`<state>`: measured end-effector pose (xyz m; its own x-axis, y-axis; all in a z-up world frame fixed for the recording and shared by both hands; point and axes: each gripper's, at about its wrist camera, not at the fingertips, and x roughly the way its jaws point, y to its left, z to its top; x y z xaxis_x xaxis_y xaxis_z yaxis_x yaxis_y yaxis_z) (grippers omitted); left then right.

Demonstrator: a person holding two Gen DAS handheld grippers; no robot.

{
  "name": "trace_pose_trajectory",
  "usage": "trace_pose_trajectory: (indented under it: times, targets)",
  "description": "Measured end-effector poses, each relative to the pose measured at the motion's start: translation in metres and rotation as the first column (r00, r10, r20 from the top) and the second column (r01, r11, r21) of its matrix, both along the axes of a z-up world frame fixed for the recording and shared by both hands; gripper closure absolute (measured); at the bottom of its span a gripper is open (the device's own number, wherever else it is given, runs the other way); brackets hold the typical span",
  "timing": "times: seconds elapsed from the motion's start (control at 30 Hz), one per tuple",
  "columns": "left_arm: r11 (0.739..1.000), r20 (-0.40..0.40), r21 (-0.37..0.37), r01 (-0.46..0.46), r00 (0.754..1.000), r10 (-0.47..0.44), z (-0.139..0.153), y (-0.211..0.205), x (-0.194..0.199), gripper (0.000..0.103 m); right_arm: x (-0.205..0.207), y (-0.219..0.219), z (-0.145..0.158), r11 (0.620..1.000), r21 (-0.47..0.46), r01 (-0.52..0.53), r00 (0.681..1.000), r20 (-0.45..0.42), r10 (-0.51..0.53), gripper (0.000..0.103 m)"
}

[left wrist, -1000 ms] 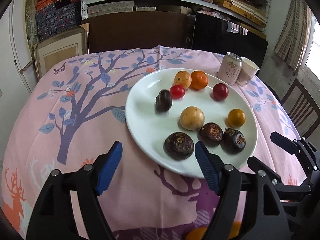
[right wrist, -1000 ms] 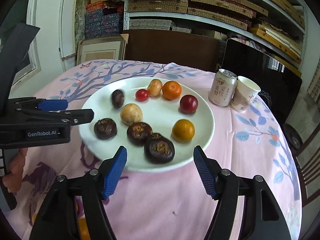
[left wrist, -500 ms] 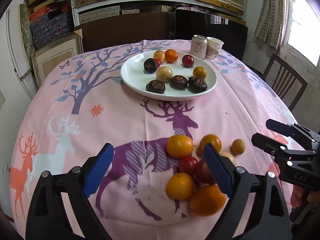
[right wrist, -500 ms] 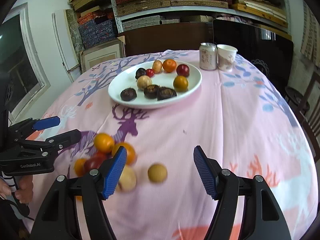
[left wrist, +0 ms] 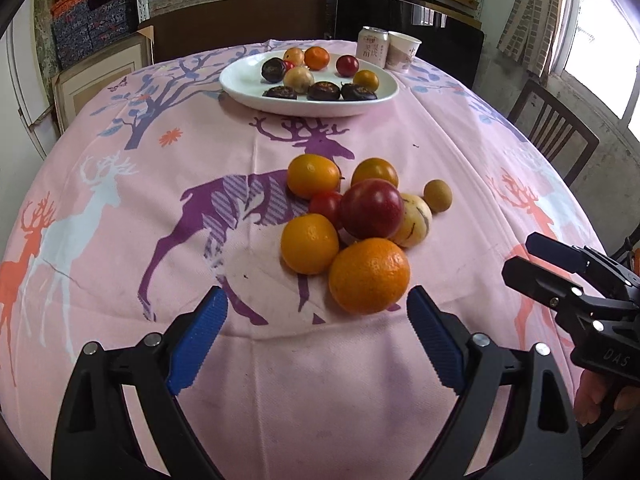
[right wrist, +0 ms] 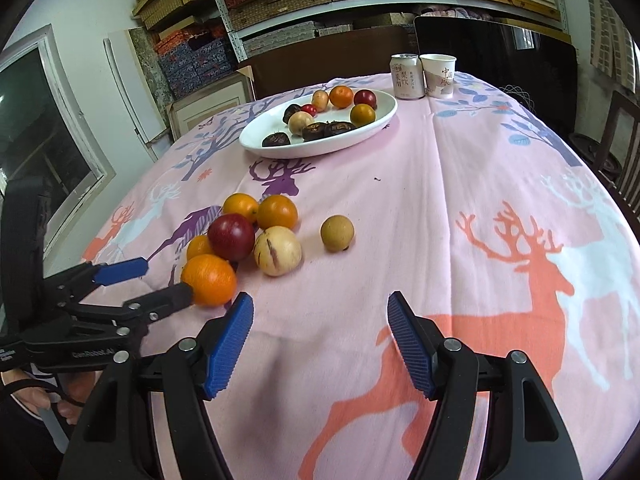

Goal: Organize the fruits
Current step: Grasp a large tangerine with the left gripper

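Note:
A heap of loose fruit lies on the pink tablecloth: a big orange (left wrist: 370, 276), a red fruit (left wrist: 372, 208), several smaller orange ones, a pale striped fruit (left wrist: 414, 220) and a small brown one (left wrist: 438, 196). My left gripper (left wrist: 316, 296) is open wide just short of the big orange, with nothing between its pads. To the right of the heap my right gripper (right wrist: 320, 300) stands open over bare cloth; the striped fruit (right wrist: 278, 252) and brown fruit (right wrist: 337, 233) lie ahead of it. Further back, a white plate (left wrist: 248, 84) holds several fruits.
A drink can (right wrist: 407, 76) and a paper cup (right wrist: 438, 76) stand behind the plate. Wooden chairs (left wrist: 554, 132) flank the table's right side. Shelves of boxes and a dark board fill the back wall. A hand (left wrist: 596, 396) holds the right gripper's handle.
Both grippers have drawn back from the plate to the near heap of loose fruit and sunk a little. The left jaws stand wider than a second ago.

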<state>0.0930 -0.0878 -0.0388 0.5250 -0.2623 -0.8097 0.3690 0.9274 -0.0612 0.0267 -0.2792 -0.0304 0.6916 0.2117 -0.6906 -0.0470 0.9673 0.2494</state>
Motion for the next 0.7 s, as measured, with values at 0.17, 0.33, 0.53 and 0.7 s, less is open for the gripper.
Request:
trace_pose_trajectory:
  times: [0.17,0.33,0.53,0.7]
  targets:
    - [1.000,-0.027,0.007,0.016,0.999,-0.016,-0.008,-0.013,0.001,0.016,-0.007,0.000,-0.003,1.000,-0.015,-0.002,1.000,0.003,0.002,0.033]
    - [1.000,-0.106,-0.005,0.001,0.994,-0.002,-0.019,-0.018,0.016,0.032,-0.011,-0.004,-0.007,1.000,-0.009,-0.006,1.000,-0.004,0.006,0.033]
    - [1.000,-0.119,-0.002,-0.022,0.993,0.021,-0.021,-0.026,0.026,0.032,-0.009,-0.005,-0.012,1.000,-0.005,-0.011,1.000,-0.019,0.010,0.033]
    - [1.000,-0.116,-0.021,-0.013,0.993,0.010,-0.019,-0.027,0.029,0.045,-0.007,-0.003,-0.012,1.000,-0.004,-0.015,0.999,-0.028,0.015,0.033]
